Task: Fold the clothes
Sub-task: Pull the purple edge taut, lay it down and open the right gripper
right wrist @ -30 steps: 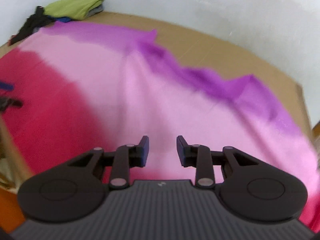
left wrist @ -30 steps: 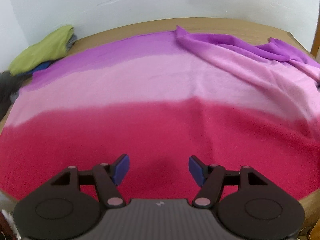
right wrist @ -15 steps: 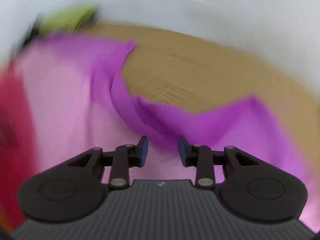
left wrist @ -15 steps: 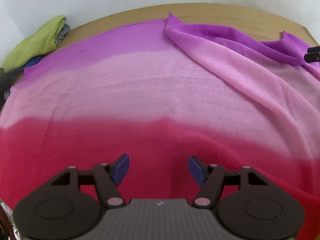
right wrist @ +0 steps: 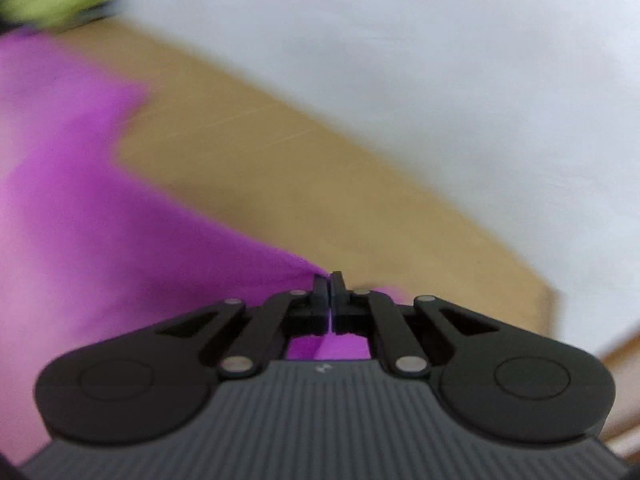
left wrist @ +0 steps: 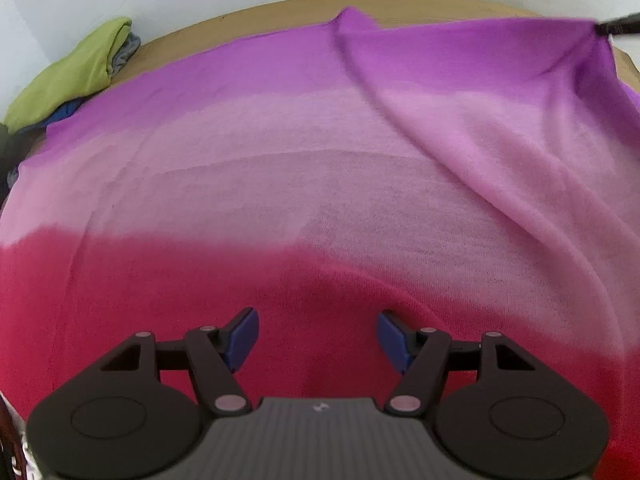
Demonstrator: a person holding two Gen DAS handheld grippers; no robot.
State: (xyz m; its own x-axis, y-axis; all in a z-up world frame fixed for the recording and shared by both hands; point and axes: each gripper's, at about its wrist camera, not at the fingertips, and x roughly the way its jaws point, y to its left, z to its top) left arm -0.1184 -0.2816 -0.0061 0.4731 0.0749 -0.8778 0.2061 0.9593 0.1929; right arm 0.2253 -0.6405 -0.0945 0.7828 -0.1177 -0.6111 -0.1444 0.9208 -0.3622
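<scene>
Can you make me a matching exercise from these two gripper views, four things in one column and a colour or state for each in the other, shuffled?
Things:
1. left gripper
2. right gripper
3. near band of the spread cloth
4. folded garment by the wall

States or colours:
A. lime green
B. shut on the cloth's purple edge
C. open, nothing between its pads
D. deep red-pink

Pairs: 1-C, 2-B, 3-D, 4-A
</scene>
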